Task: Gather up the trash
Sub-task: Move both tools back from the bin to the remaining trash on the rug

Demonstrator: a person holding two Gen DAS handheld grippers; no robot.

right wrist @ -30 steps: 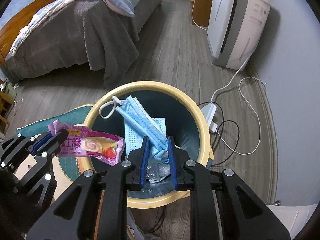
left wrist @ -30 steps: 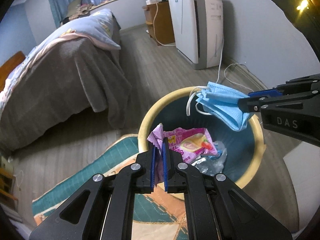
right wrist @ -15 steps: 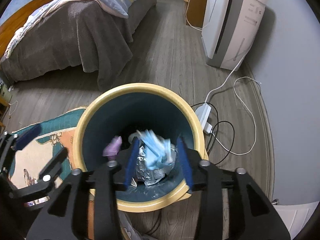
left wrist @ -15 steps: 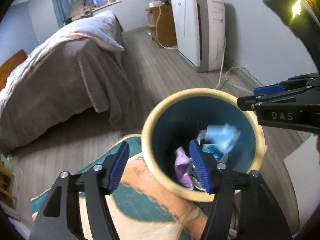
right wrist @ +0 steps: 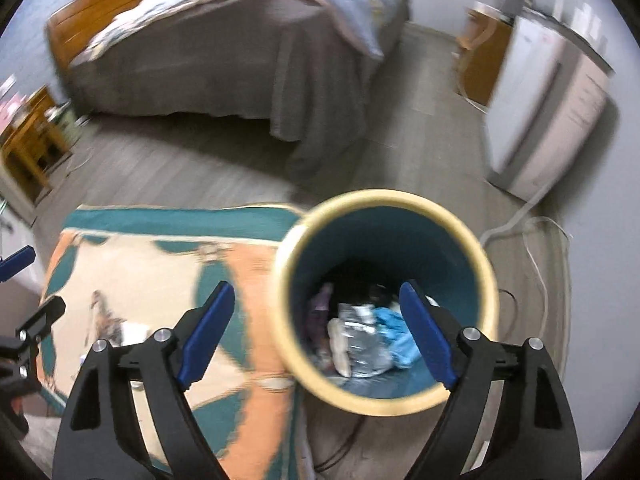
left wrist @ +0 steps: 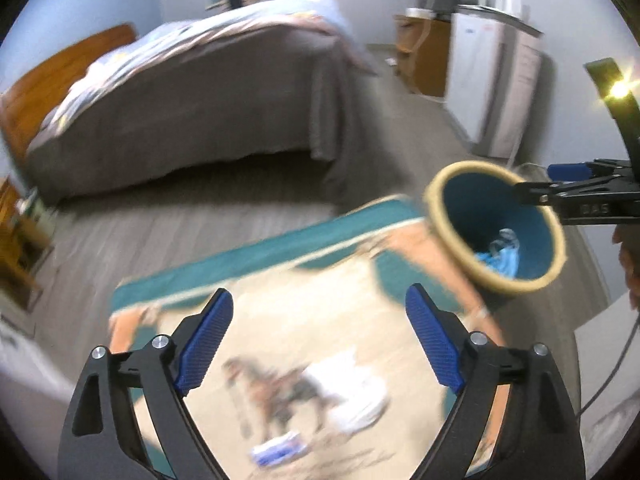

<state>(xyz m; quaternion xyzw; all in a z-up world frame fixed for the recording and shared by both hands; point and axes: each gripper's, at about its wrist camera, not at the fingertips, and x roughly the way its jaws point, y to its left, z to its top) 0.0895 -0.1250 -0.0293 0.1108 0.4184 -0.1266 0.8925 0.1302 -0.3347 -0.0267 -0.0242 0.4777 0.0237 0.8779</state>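
Left gripper (left wrist: 318,332): jaws spread wide, just been opening, nothing between them; over the rug (left wrist: 280,344).
Right gripper (right wrist: 318,334): jaws released, just been opening, empty; above the bin's near rim.
Bin (right wrist: 384,200): upright on the floor beside the rug, mouth up, long axis vertical.
Blue mask (right wrist: 394,330): crumpled at the bin's bottom, beside a foil wrapper (right wrist: 358,344).
White scrap (left wrist: 352,396): on the rug, blurred.

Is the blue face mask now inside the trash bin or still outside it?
Inside. The right wrist view shows the blue face mask lying at the bottom of the trash bin, beside a silver wrapper.
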